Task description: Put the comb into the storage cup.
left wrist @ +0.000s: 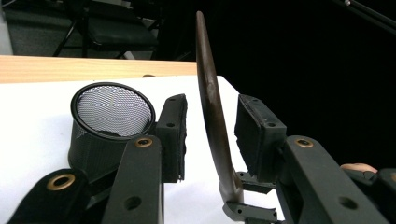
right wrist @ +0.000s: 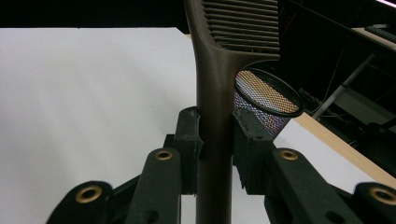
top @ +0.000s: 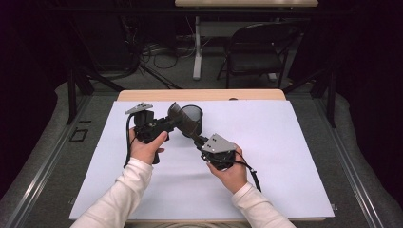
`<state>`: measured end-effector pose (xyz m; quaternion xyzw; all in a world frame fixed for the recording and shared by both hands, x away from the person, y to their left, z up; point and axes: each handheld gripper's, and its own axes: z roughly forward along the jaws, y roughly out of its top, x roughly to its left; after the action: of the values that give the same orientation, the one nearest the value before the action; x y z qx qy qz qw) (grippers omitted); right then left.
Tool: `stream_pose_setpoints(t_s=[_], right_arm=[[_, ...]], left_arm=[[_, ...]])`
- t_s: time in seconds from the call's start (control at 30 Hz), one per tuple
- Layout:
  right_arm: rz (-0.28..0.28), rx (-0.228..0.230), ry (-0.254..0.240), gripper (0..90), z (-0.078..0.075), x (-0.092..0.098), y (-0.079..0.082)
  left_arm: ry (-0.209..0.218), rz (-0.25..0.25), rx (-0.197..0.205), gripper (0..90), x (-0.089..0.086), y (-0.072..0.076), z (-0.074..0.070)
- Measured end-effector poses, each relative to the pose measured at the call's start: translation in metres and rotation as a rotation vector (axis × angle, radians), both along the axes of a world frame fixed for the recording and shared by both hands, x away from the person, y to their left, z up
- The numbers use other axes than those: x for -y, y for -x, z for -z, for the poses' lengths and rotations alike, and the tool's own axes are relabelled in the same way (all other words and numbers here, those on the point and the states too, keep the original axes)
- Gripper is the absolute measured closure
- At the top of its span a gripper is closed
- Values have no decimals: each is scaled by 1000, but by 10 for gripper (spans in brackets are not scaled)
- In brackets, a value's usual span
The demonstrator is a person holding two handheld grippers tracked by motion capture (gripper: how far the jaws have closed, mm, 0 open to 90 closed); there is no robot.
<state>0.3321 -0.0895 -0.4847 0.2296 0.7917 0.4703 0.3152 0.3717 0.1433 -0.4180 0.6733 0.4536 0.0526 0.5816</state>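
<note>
**Comb clamped in right gripper, left jaws either side of it, mesh cup close behind**

The right gripper (top: pixel 202 141) had its jaws shut tight on the handle of a dark brown comb (right wrist: pixel 215 107); in the right gripper view both pads pressed the handle w/ no gap, and the teeth rose above them toward the top edge. The comb was held up off the white sheet (top: pixel 285 156), slanting from the right gripper up toward the left gripper (top: pixel 172 121) near the table's middle-back.

The left gripper's jaws stood partly open. In the left gripper view the comb (left wrist: pixel 212 107) ran edge-on between the two pads, w/ clear space on both sides, so no grip on that side. The right gripper's tips showed low in that view, at the comb's foot.

Around it: a black wire-mesh cup (top: pixel 194 115) stood upright on the sheet just behind the comb and the left gripper, near the table's far wooden edge (top: pixel 199 94). It sat right by the left jaw in the left gripper view (left wrist: pixel 109 121) and just past the right jaw in the right gripper view (right wrist: pixel 268 100) — the closest thing in the way. Whether the comb touched the cup I couldn't tell.

Beyond the table: a folding chair (top: pixel 254 52), a table leg and loose cables on the floor, all well apart from the work. Rest of the sheet was bare.
</note>
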Motion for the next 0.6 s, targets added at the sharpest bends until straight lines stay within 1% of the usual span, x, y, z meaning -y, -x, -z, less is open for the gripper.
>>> stream_pose_setpoints(t_s=[0.23, 0.33, 0.43, 0.47, 0.53, 0.6], right_arm=[[1, 0, 0, 730, 1, 0, 0], [0, 0, 0, 730, 1, 0, 0], [0, -1, 0, 730, 1, 0, 0], [0, -1, 1, 730, 1, -1, 0], [-1, -1, 2, 730, 1, -1, 0], [-2, -3, 1, 729, 1, -1, 0]], left_arm=[[7, -3, -7, 671, 1, -1, 1], [21, -4, -14, 687, 2, -1, 1], [24, -5, -16, 707, 2, -1, 1], [35, 0, -23, 709, 2, -1, 1], [42, 3, -29, 720, 2, -2, 2], [36, 5, -31, 730, 3, -2, 2]])
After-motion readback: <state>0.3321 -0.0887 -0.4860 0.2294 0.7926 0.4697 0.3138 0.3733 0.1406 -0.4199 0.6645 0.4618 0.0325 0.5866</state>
